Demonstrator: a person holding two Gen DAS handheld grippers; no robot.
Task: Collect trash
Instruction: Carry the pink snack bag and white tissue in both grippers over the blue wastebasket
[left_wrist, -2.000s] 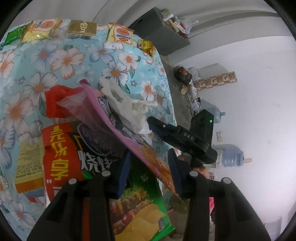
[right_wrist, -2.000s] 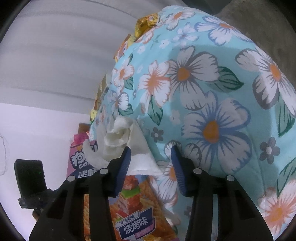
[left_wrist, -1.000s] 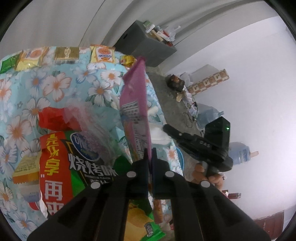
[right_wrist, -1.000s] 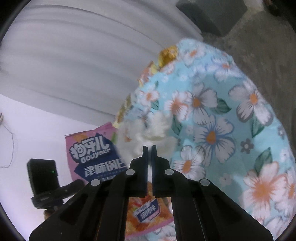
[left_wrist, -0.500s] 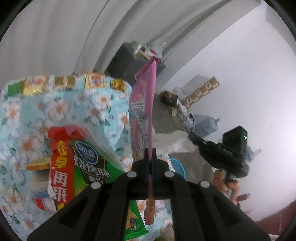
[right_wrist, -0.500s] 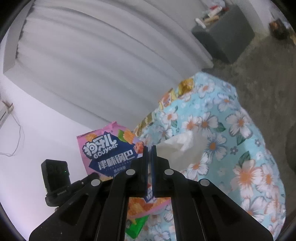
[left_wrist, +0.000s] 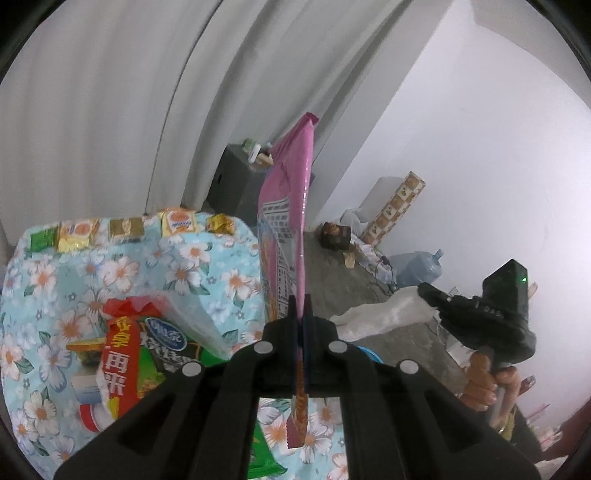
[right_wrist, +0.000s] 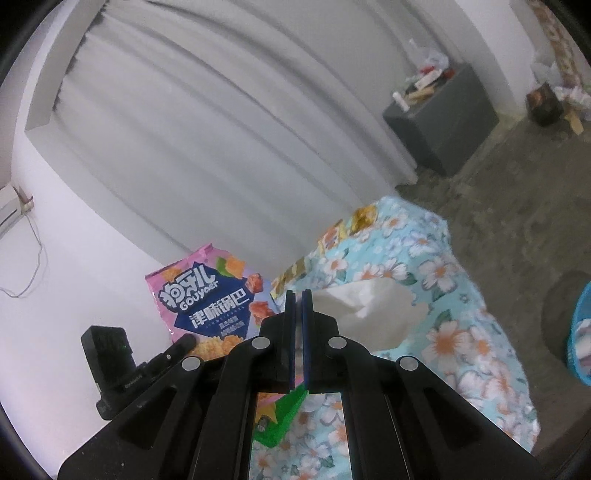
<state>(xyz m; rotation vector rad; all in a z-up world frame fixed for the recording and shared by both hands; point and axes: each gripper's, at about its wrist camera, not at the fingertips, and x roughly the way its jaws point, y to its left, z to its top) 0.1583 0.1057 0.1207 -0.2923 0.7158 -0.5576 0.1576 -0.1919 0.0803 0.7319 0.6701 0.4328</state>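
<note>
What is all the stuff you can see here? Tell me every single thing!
Pink snack bag: one, pink, held up in the left gripper.
White tissue: one, white, crumpled, in the right gripper.
Snack packets: five, green, yellow and gold, in a row on the table's far edge.
Red and green chip bag: one, lying on the table.
Floral tablecloth: one, light blue with white flowers, over the table.
Blue basket: one, on the floor right of the table.
Grey cabinet: one, by the curtain.
Water jug: one, bluish, by the wall.
Left gripper: black, shut.
Right gripper: black, shut.
</note>
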